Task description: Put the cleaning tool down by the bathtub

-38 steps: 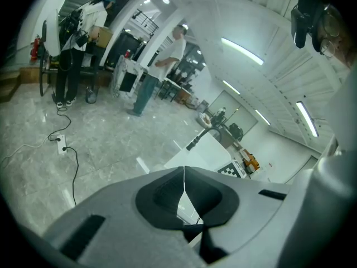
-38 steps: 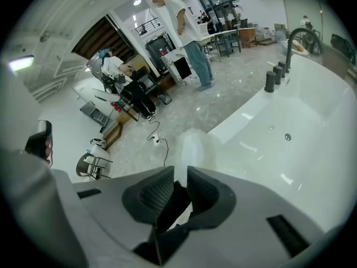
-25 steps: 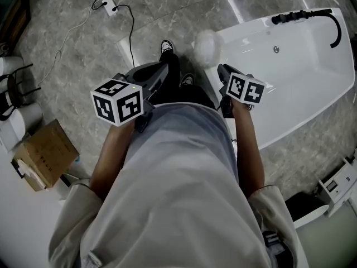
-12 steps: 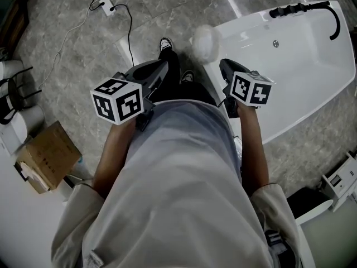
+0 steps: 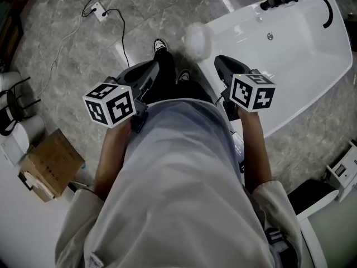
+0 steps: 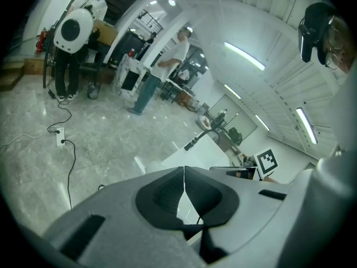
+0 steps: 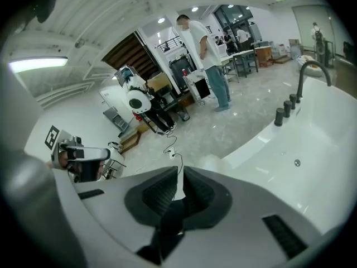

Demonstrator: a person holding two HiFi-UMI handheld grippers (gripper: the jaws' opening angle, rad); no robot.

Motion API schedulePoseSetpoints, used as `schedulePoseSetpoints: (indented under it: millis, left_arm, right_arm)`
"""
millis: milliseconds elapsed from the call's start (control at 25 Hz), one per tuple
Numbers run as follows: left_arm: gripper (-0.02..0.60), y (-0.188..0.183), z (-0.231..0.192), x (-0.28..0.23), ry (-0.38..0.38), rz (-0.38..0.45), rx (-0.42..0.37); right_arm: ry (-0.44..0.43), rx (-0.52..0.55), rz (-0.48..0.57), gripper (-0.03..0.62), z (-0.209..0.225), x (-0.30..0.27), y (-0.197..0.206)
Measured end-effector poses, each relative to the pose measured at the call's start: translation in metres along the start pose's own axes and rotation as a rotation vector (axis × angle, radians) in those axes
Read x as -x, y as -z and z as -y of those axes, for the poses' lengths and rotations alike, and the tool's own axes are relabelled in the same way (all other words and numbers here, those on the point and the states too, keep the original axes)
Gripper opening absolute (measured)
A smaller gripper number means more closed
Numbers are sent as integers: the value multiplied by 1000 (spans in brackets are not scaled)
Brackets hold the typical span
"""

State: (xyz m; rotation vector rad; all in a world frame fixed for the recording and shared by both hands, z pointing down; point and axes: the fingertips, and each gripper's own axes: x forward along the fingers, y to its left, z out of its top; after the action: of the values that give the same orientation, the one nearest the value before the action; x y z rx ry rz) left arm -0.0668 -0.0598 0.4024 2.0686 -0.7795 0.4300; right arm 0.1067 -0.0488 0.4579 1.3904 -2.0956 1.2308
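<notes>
The white bathtub (image 5: 312, 43) lay ahead on my right. My left gripper (image 6: 184, 169) had its jaws pressed together, empty. My right gripper (image 7: 178, 172) had just been closing, with a thin slit left and nothing in it. The round white cleaning tool (image 5: 196, 38) sat free of both at the tub's near corner.

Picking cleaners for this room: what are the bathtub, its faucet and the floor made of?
Bathtub: glossy white, probably acrylic or enamel; it mirrors lights.
Faucet: matte black, likely coated metal.
Floor: polished grey veined tile, marble or a look-alike.
</notes>
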Motion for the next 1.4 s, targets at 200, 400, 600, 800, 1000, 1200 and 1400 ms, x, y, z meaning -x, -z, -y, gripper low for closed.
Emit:
schedulePoseSetpoints:
  millis: [200, 400, 600, 800, 1000, 1200, 1400]
  left_arm:
    - [9, -2, 0, 2, -4, 9, 5]
    - [9, -2, -1, 2, -18, 17, 1]
    - [9, -2, -2, 5, -27, 29, 9]
    - [9, -6, -4, 14, -73, 59, -32]
    - [9, -11, -6, 22, -95, 90, -40]
    - [9, -10, -5, 22, -97, 92, -44]
    - [9, -11, -6, 21, -97, 96, -33]
  right_arm:
    - [-16, 18, 29, 32, -12, 14, -8]
    - [-14, 45, 65, 28, -20, 27, -18]
    - [12, 89, 101, 18, -28, 41, -27]
    - [12, 76, 107, 12, -34, 46, -26]
    - [0, 90, 92, 11, -39, 48, -24]
    - [-19, 97, 80, 11, -38, 50, -23]
    - [-6, 95, 51, 11, -34, 50, -17]
